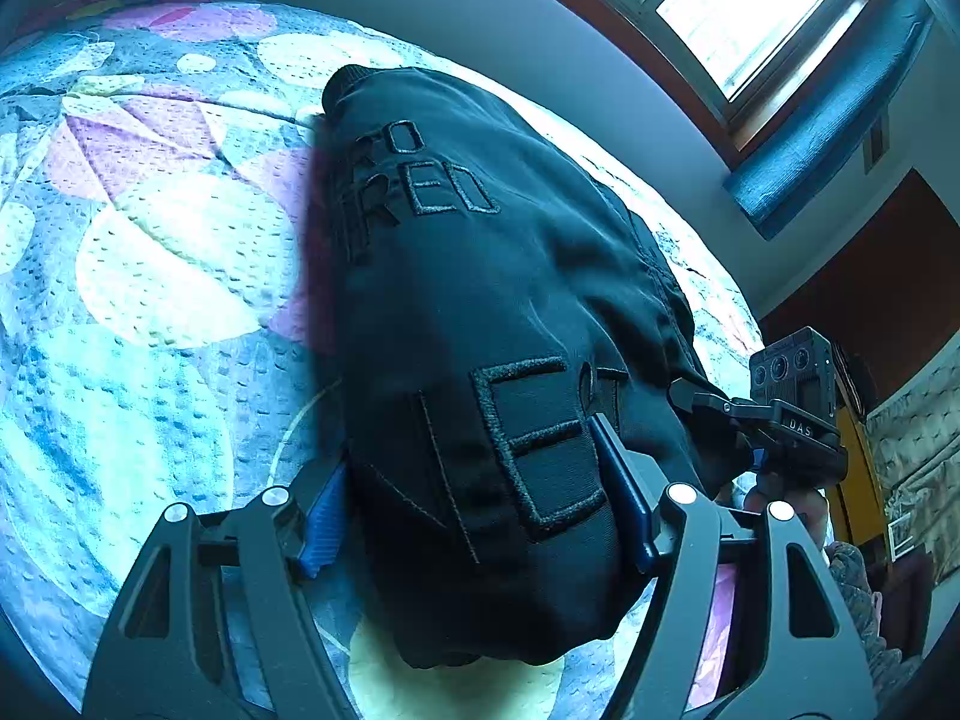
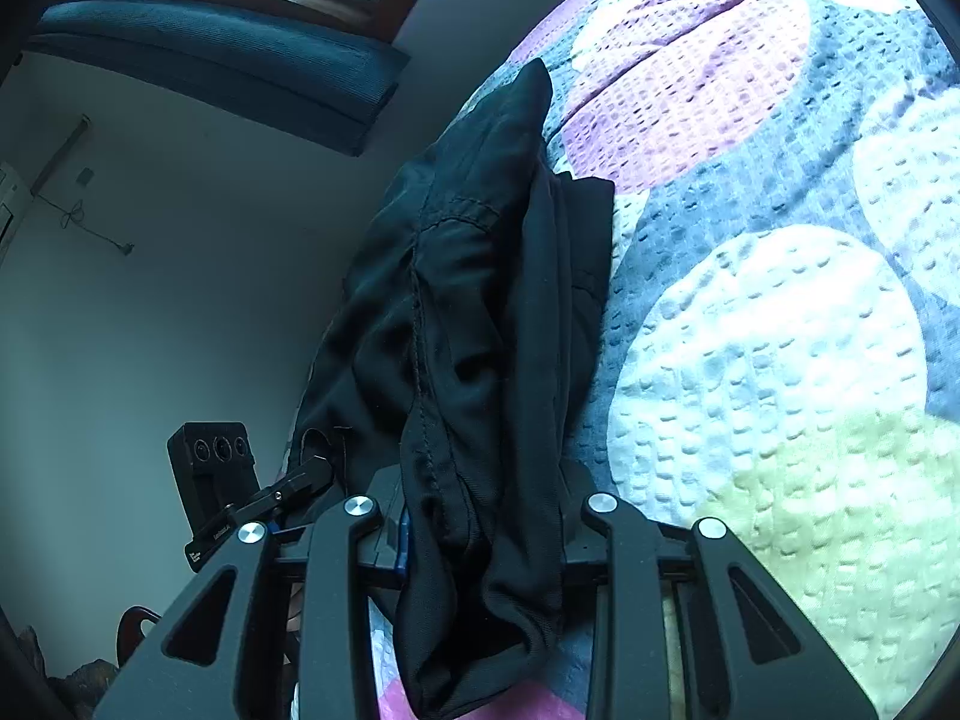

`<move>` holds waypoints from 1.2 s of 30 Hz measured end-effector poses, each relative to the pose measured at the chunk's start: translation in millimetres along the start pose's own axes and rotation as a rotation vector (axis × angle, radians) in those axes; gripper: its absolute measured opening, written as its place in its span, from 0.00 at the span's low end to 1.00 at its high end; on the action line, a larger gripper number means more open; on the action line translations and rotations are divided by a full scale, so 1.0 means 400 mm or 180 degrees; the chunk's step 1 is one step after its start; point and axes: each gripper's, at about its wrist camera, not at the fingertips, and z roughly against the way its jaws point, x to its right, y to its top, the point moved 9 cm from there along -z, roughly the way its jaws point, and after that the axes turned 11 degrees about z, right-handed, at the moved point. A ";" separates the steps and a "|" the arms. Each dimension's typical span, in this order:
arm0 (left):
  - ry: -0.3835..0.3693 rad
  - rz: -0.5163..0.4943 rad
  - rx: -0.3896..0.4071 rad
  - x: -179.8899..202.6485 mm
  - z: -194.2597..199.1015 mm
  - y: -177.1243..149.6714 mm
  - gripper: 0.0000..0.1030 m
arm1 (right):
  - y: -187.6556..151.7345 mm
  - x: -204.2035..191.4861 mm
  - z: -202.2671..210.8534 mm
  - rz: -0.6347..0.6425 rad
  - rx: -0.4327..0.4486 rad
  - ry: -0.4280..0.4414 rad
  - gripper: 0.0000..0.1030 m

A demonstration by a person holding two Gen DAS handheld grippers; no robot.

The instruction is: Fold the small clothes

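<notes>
A black garment (image 1: pixel 480 270) with raised stitched letters lies lengthwise on a quilted bedspread (image 1: pixel 150 240) printed with pale circles. My left gripper (image 1: pixel 474 480) is shut on its near end, the blue pads (image 1: pixel 324 516) pressing a thick bunch of cloth from both sides. To the right, my right gripper (image 1: pixel 780 420) holds the garment's other near corner. In the right wrist view the black garment (image 2: pixel 480 300) runs up and away over the bedspread (image 2: pixel 780 330), and my right gripper (image 2: pixel 486 516) is shut on a gathered fold that hangs below the jaws. The left gripper (image 2: pixel 240 504) shows beside it.
The bed meets a plain wall (image 2: pixel 180 300) at its far edge. Above is a window (image 1: pixel 750 12) with a rolled blue blind (image 1: pixel 828 138). A cable (image 2: pixel 78 216) hangs on the wall. Dark furniture (image 1: pixel 870 276) stands at the right of the left wrist view.
</notes>
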 end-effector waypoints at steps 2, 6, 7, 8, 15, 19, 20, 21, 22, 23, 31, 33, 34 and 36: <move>-0.0001 -0.0004 0.0004 0.000 0.000 0.000 0.69 | 0.003 -0.002 -0.002 0.0002 0.0001 0.0000 0.30; 0.0000 -0.0009 0.0010 0.000 -0.001 -0.002 0.70 | 0.004 -0.004 -0.004 0.0006 0.0003 -0.0003 0.30; -0.0001 -0.0008 0.0009 0.000 -0.001 -0.002 0.70 | 0.004 -0.004 -0.004 0.0008 0.0004 -0.0004 0.30; -0.0002 -0.0009 0.0009 0.000 -0.001 -0.002 0.70 | 0.004 -0.005 -0.004 0.0009 0.0004 -0.0004 0.30; 0.0004 -0.0021 0.0008 0.000 -0.003 -0.003 0.70 | 0.004 -0.006 -0.004 0.0004 0.0006 -0.0002 0.30; 0.0002 -0.0021 0.0010 0.000 -0.003 -0.003 0.71 | 0.004 -0.007 -0.005 0.0001 0.0009 0.0001 0.30; 0.0002 -0.0021 0.0010 0.000 -0.003 -0.003 0.71 | 0.003 -0.008 -0.005 0.0000 0.0010 0.0002 0.30; 0.0002 -0.0019 0.0010 0.000 -0.003 -0.003 0.71 | 0.004 -0.007 -0.005 -0.0001 0.0010 0.0003 0.30; 0.0001 -0.0019 0.0010 0.000 -0.003 -0.003 0.71 | 0.004 -0.008 -0.005 -0.0001 0.0011 0.0003 0.30; -0.0002 -0.0015 0.0013 0.000 -0.003 -0.002 0.71 | 0.004 -0.009 -0.005 -0.0003 0.0012 0.0006 0.30; 0.0059 -0.0011 0.0096 0.001 0.009 -0.006 0.77 | 0.008 -0.013 0.005 -0.0007 0.0047 0.0060 0.37; 0.0137 -0.0041 0.0160 0.003 0.019 -0.010 0.79 | 0.005 -0.018 0.015 0.0013 0.0084 0.0017 0.41; 0.0175 -0.0057 0.0197 0.004 0.025 -0.011 0.80 | 0.003 -0.019 0.021 0.0012 0.0109 0.0015 0.44; 0.0269 -0.0090 0.0265 0.007 0.039 -0.019 0.82 | -0.006 -0.023 0.038 -0.0021 0.0175 0.0021 0.47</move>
